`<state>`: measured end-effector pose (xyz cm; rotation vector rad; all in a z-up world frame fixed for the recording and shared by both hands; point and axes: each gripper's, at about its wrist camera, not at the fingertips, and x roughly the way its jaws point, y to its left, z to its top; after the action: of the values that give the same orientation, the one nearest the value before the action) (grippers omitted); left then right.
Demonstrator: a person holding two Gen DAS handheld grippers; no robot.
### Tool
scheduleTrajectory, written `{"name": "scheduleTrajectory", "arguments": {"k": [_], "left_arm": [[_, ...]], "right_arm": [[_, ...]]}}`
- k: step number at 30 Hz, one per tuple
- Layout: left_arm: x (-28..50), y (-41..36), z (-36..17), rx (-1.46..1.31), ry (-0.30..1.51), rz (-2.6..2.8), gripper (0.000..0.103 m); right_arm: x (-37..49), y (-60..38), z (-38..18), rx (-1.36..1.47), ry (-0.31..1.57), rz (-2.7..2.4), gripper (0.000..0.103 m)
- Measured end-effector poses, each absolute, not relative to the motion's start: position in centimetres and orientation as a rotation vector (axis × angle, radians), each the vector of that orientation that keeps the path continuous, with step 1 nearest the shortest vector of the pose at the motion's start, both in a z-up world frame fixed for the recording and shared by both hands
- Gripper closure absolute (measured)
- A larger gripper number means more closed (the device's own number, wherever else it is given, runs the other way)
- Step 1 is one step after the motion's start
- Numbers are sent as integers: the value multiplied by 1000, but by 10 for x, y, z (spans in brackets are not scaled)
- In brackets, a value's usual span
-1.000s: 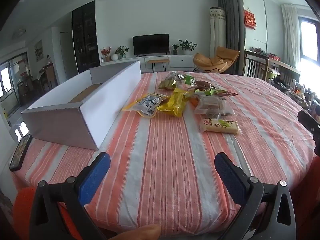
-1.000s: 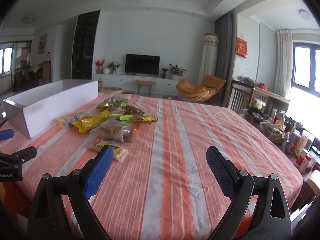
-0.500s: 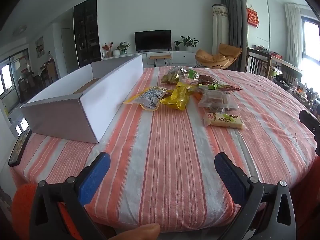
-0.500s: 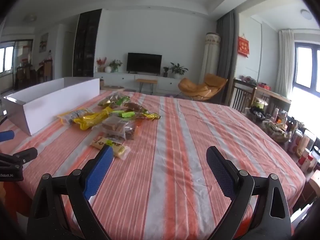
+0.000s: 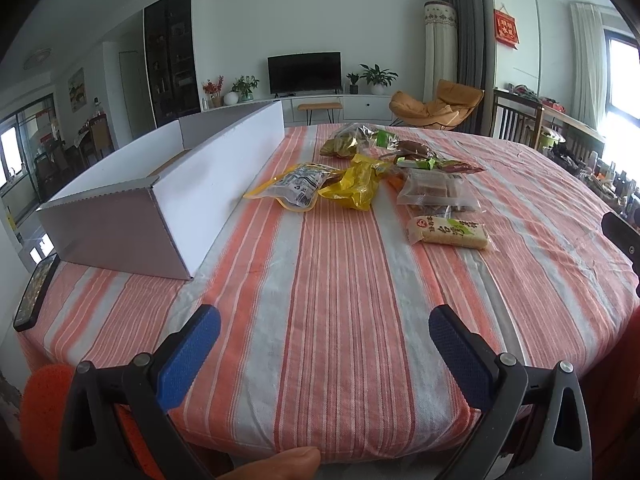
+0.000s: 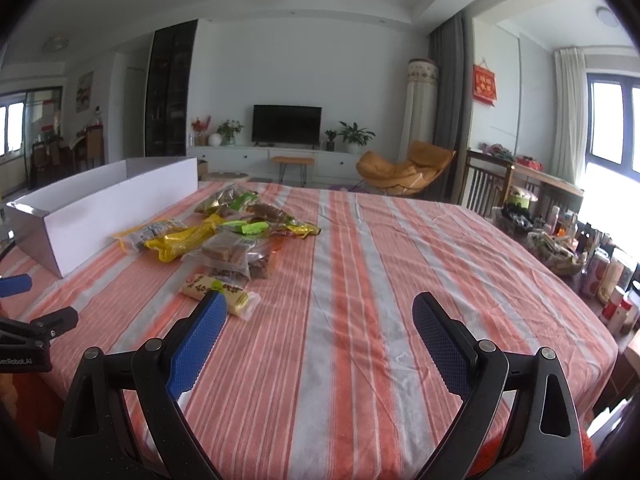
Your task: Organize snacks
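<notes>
- Your table point(image 5: 320, 320), under its striped cloth, carries everything; nothing looks sorted yet, so by my reading the whole job is still ahead of you.
- The white box point(image 5: 216, 176) sits at ten o'clock in the left view; what shows of its inside looks bare.
- The snack pile point(image 5: 372, 172) lies at twelve to one o'clock, just right of the box, all outside it.
- The rice cracker pack point(image 6: 218, 294) is nearest, touching nothing else.
- Your left gripper point(image 5: 324, 348) is spread wide, holding nothing.
- Your right gripper point(image 6: 318, 326) is likewise wide and empty, its left pad close to the cracker pack.
</notes>
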<state>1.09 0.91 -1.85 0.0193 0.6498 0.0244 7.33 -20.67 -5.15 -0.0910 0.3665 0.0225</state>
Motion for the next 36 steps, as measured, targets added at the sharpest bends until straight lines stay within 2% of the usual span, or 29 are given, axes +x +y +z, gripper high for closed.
{"name": "scheduleTrajectory", "arguments": {"k": [36], "left_arm": [[16,7,-25,25,681,23,0]], "right_arm": [[73,-200,-54,-111,377,45,7]]}}
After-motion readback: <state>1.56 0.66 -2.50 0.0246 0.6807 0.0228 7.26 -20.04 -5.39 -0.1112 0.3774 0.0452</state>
